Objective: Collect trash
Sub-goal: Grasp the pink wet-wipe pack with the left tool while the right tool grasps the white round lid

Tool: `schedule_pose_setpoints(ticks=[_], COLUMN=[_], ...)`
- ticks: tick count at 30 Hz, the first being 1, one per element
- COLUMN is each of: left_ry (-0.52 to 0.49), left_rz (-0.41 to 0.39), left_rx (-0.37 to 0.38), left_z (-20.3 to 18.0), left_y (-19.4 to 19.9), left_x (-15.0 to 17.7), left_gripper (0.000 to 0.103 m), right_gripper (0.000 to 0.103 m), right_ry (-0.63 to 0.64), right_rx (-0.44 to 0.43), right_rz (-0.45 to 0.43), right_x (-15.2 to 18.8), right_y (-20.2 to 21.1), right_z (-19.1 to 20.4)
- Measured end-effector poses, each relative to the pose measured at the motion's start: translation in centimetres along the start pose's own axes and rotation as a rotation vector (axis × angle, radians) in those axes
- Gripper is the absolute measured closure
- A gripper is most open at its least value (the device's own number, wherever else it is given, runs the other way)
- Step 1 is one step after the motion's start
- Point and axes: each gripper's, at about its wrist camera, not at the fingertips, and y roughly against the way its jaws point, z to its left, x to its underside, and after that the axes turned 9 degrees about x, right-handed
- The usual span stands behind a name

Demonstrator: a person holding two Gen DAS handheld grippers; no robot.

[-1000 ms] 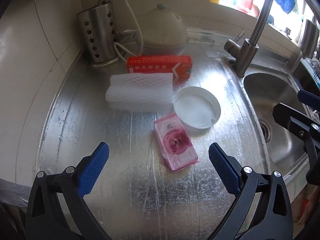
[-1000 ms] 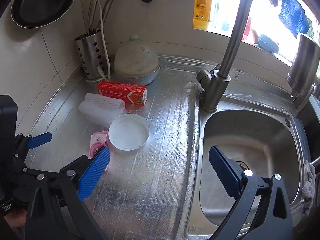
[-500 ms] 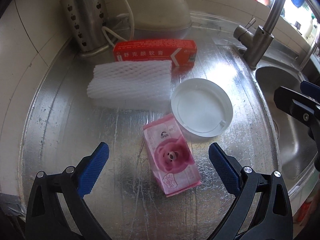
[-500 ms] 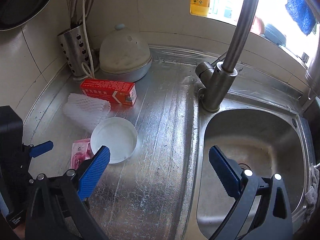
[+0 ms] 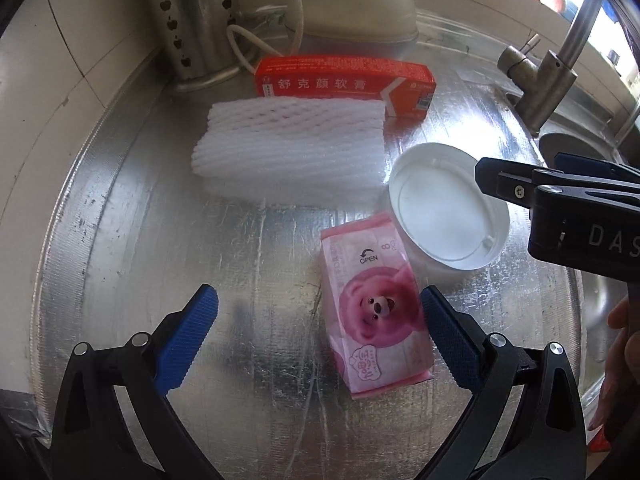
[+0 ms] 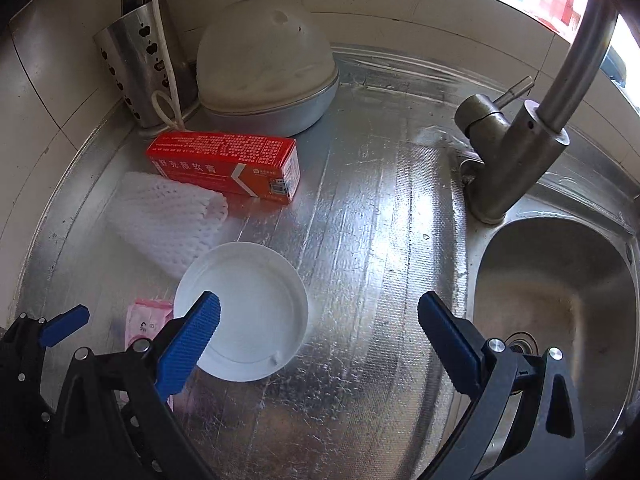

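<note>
Pink tissue pack [image 5: 376,312] w/ bear print lies flat btwn wide-open left gripper [image 5: 316,340]; right gripper [image 6: 318,344] also wide, empty.

Foam net [image 5: 288,148] behind tissue pack [image 5: 374,308]

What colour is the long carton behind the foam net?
Red with white lettering: the carton, clearest in the left wrist view.

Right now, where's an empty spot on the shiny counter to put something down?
Bare metal lies between the white lid and the sink, up toward the faucet. Also left of the pink tissue pack. It's crowded around the foam net and red box.
</note>
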Motion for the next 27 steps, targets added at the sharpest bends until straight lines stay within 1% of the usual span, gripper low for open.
schedule_pose_setpoints(ticks=[4, 7, 8, 10, 13, 15, 19, 22, 25, 26, 27], left_ry=[0.017, 0.029, 0.032, 0.037, 0.024, 0.015, 0.005, 0.0, -0.014, -0.023, -0.03], left_rz=[0.002, 0.007, 0.01, 0.01, 0.004, 0.003, 0.014, 0.023, 0.032, 0.03, 0.029], left_rx=[-0.008, -0.014, -0.014, -0.003, 0.008, 0.012, 0.021, 0.025, 0.031, 0.032, 0.039], left_z=[1.3, 2.4, 2.8, 3.2, 3.2, 3.0, 2.8, 2.9, 2.8, 2.7, 2.5], left_y=[0.1, 0.0, 0.0, 0.0, 0.1, 0.0, -0.3, -0.8, -1.1, -1.1, -1.0], left_x=[0.1, 0.0, 0.0, 0.0, 0.0, -0.1, -0.2, -0.4, -0.4, -0.3, -0.4], left_gripper=[0.005, 0.006, 0.006, 0.007, 0.007, 0.007, 0.01, 0.017, 0.027, 0.031, 0.034], right_gripper=[0.007, 0.011, 0.014, 0.016, 0.02, 0.024, 0.027, 0.035, 0.048, 0.055, 0.056], right_ry=[0.009, 0.02, 0.023, 0.024, 0.029, 0.037, 0.051, 0.062, 0.069, 0.071, 0.071], right_rx=[-0.008, -0.015, -0.014, -0.013, -0.014, -0.008, 0.002, 0.001, -0.009, -0.009, -0.008], right_rz=[0.021, 0.041, 0.048, 0.063, 0.081, 0.096, 0.09, 0.082, 0.08, 0.078, 0.08], right_x=[0.0, -0.1, -0.1, -0.1, -0.1, 0.1, 0.1, 0.0, 0.0, -0.2, -0.2], right_y=[-0.9, -1.8, -2.1, -2.6, -3.3, -3.9, -4.0, -3.9, -3.7, -3.7, -3.7], right_z=[0.5, 1.2, 1.4, 1.7, 2.1, 2.5, 3.2, 3.8, 4.4, 4.8, 4.9])
